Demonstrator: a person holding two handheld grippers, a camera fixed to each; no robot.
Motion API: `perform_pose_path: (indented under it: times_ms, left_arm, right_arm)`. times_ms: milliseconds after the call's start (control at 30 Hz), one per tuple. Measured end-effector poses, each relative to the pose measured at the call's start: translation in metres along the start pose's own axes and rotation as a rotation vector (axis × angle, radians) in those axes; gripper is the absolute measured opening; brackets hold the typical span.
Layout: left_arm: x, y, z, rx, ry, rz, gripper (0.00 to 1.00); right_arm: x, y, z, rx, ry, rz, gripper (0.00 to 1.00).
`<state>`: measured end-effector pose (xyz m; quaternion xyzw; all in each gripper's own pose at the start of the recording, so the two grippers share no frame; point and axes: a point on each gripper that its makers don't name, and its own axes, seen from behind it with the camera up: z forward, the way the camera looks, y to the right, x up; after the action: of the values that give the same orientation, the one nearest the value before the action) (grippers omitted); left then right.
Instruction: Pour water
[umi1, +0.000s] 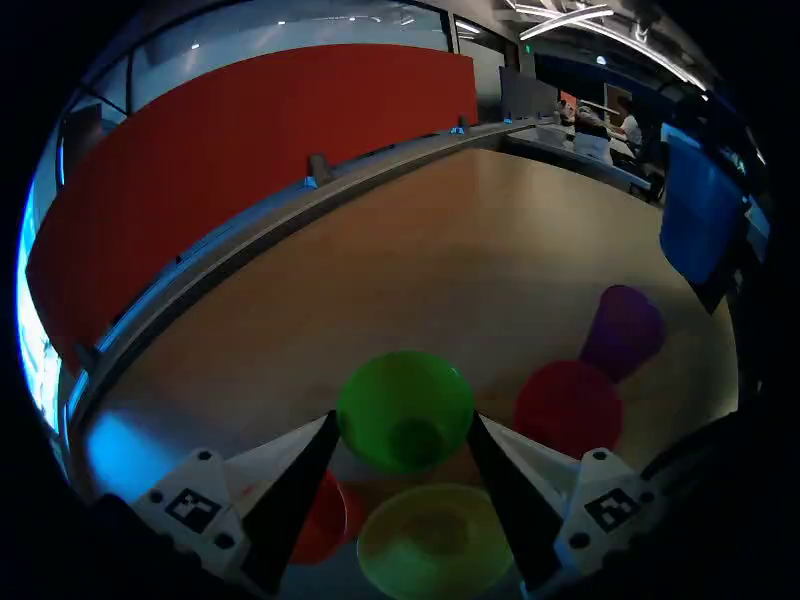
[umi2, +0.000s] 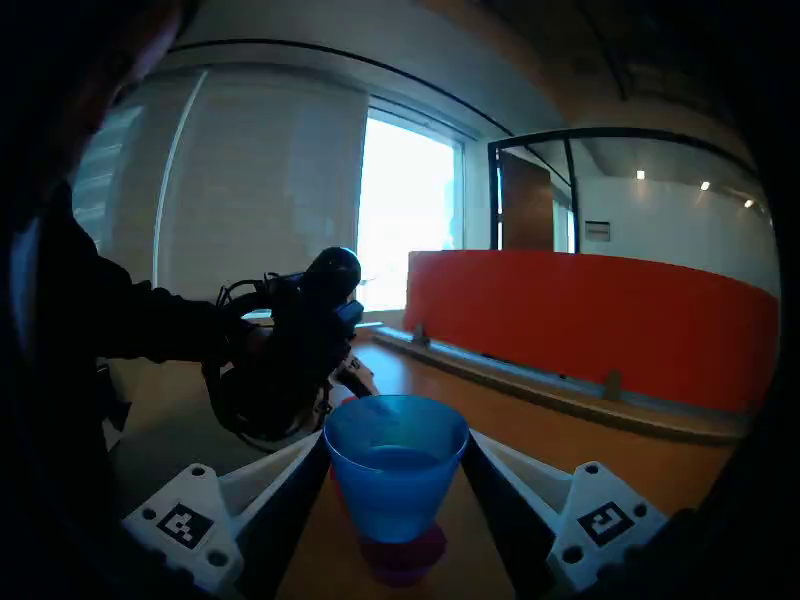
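I'd say the right tool (umi2: 397, 437), closed on the water-filled blue cup (umi2: 395, 490) held high and well to the right of the green cup (umi1: 405, 400) that the left tool (umi1: 401, 417) grips, should carry it over that green cup's mouth, then tip slowly.

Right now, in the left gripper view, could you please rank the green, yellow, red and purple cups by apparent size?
1-2. yellow cup and green cup: much alike, both nearest the camera, so unranked.
3. red cup.
4. purple cup, farthest off.
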<state>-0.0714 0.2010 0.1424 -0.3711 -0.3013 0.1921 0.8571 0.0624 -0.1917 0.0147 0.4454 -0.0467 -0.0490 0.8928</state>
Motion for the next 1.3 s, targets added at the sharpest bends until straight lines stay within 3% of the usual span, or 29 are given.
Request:
perform_pose_path:
  times_ms: [767, 967, 1300]
  left_arm:
    - [0.004, -0.003, 0.004, 0.016, 0.013, -0.009, 0.88]
    - [0.013, -0.008, -0.006, 0.026, 0.044, -0.033, 0.88]
    - [0.027, -0.011, -0.035, 0.056, 0.105, -0.038, 0.88]
  right_arm:
    - [0.0, 0.001, -0.002, -0.005, 0.001, 0.003, 0.91]
    - [0.0, 0.001, -0.002, -0.009, 0.002, 0.004, 0.91]
    - [0.007, -0.002, -0.004, -0.012, 0.006, -0.008, 0.91]
